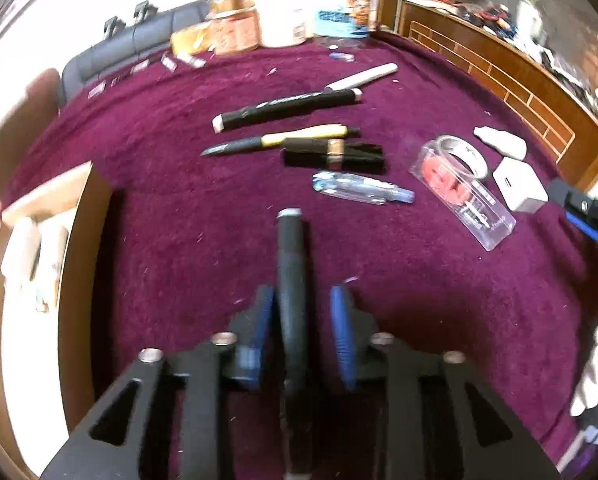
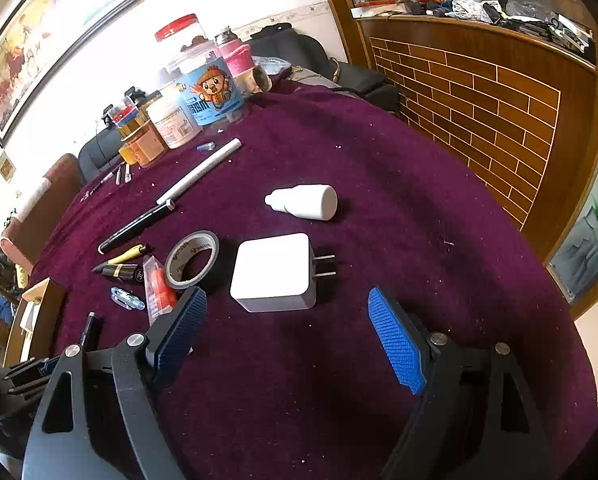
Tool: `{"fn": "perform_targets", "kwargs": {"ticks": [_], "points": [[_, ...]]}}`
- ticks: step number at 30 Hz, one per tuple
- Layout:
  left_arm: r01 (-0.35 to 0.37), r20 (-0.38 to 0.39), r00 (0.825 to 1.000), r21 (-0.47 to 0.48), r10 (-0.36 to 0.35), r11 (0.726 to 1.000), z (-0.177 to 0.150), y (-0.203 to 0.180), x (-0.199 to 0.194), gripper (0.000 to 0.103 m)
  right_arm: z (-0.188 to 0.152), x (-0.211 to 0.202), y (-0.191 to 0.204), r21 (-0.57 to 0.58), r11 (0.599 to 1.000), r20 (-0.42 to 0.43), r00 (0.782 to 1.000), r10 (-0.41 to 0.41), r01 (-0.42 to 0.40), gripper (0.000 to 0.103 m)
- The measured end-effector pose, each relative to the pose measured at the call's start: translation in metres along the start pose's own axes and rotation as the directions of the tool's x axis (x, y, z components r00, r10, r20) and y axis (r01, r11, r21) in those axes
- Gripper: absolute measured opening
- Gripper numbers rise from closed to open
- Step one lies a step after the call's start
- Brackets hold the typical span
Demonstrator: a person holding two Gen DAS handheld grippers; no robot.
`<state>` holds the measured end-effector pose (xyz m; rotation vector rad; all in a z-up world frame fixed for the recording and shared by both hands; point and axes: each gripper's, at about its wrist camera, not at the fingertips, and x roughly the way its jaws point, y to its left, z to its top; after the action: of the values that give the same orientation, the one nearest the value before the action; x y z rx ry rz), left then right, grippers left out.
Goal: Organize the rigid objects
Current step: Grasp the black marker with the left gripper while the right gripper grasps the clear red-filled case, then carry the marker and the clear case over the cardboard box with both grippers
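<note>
Left wrist view: the tabletop, draped in purple cloth, carries every item. Largest first: a wooden tray at 9 o'clock, edge only visible; judged the likely destination, though that is not confirmed.

At 3 o'clock sit a clear blister pack with red contents, a tape roll resting against it, a white charger and a white bottle.

At 12 o'clock, 5 pen-like items lie roughly parallel, long axes running 9 to 3 o'clock: white marker, black marker, yellow-barrelled pen, black tube, clear pen. The parallel lay suggests deliberate sorting.

The left gripper holds a dark pen. Its jaws stand narrow; the left pad touches the barrel, the right pad shows a small gap, so the grip looks loose or partial. The pen's long axis runs along the fingers, silver-ringed end pointing to 12 o'clock, toward the row. Whether it rests on the cloth cannot be told.

Right wrist view: the right gripper hangs with jaws wide, holding nothing, the charger just ahead at 12 o'clock, prongs pointing to 3 o'clock.
</note>
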<state>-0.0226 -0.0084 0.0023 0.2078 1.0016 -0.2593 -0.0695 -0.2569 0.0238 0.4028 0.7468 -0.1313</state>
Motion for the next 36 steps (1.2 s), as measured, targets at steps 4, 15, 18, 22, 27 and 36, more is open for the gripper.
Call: {"fn": "perform_targets", "kwargs": {"ticks": [4, 15, 18, 22, 27, 36], "points": [[0.072, 0.031, 0.997, -0.037, -0.071, 0.997, 0.001, 0.010, 0.000, 0.017, 0.000, 0.002, -0.001, 0.005, 1.000, -0.011, 1.000, -0.013, 0.013, 0.083], [0.331, 0.156, 0.939, -0.175, -0.306, 0.927, -0.026, 0.070, -0.065, 0.011, 0.003, -0.012, 0.014, -0.012, 0.997, -0.045, 0.996, 0.076, -0.076, 0.083], [0.376, 0.194, 0.920, -0.194, -0.341, 0.906, -0.031, 0.081, -0.079, 0.011, 0.006, -0.009, 0.042, -0.108, 0.990, -0.070, 0.994, 0.086, -0.093, 0.083], [0.421, 0.253, 0.895, -0.210, -0.367, 0.882, -0.039, 0.099, -0.101, 0.011, 0.004, 0.008, 0.075, -0.233, 0.969, -0.108, 0.993, 0.054, -0.078, 0.083], [0.425, 0.313, 0.883, -0.212, -0.351, 0.880, -0.052, 0.126, -0.130, 0.011, 0.003, 0.031, 0.099, -0.292, 0.954, -0.157, 0.987, 0.022, -0.068, 0.068], [0.373, 0.386, 0.890, -0.316, -0.241, 0.872, -0.076, 0.198, -0.166, 0.011, -0.002, 0.042, 0.108, -0.293, 0.953, -0.215, 0.977, 0.016, -0.080, 0.013]]}}
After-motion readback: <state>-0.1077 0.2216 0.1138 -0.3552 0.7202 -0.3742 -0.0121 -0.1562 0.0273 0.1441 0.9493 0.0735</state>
